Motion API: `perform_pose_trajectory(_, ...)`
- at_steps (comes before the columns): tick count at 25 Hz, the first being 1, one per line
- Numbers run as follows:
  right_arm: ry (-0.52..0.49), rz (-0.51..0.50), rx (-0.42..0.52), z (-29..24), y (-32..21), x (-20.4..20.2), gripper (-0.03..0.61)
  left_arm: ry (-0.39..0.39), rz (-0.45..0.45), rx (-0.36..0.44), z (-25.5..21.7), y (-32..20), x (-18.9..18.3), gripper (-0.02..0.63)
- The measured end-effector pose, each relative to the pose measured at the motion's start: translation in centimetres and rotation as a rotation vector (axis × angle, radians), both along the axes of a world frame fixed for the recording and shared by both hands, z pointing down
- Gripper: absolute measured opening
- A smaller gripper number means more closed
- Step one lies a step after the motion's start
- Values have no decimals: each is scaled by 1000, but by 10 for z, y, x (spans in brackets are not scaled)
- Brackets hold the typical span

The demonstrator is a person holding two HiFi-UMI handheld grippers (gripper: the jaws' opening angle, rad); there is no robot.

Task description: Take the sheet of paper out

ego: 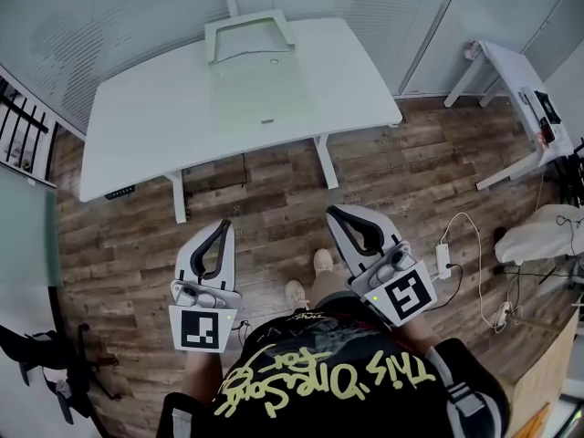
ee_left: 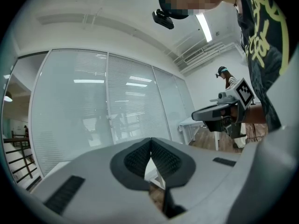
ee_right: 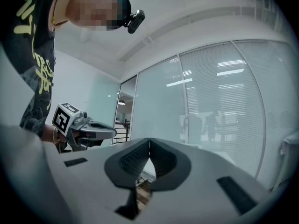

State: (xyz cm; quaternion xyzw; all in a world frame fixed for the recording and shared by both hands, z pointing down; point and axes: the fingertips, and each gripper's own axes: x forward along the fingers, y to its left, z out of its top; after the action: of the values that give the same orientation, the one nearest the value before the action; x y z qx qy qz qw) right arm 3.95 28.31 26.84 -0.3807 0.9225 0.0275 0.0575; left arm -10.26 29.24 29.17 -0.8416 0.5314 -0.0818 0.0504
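Holding both tools level in front of me, I am standing on the wood floor [ego: 265, 194], well apart from the white worktop [ego: 146, 126], so nothing is within reach yet. The left tool [ego: 223, 229] is clenched on nothing. Its own view shows the ribbed pads meeting at their tips, with only the glass wall beyond. The right tool [ego: 334, 213] is the same, pressed together and empty.

What I'm after lies on the worktop toward its far edge. It is a pale greenish rectangle [ego: 242, 89] lying flat, with its far end at or under a white frame-like holder [ego: 248, 27]. From up here I can't say whether that rectangle is the bare sheet or a clear sleeve with the sheet inside. Since the job is to take the paper out, I lean toward a sleeve.

I expect the sheet to be very light, thin and limp, sitting flush on a smooth surface with little edge to get under. It should slide easily, but it will probably crease or tear if pinched hard or pulled crooked. I'd take it at the near short edge or a near corner and draw it straight toward me. If there is a sleeve, one tool should pin it while the other pulls the paper. Both tools must be released before either can bite.
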Motion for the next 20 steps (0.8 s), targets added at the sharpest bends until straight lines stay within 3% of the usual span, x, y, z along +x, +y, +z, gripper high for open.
perform_pose_trajectory(10,6,-18,17,-3,-22,1,8,2,-18,-3,0,-18,2,6)
perform_pose_trajectory(20,-7,-65,35,-13,-76,-7,8,-20,-74,8,-6,-63,-9,6)
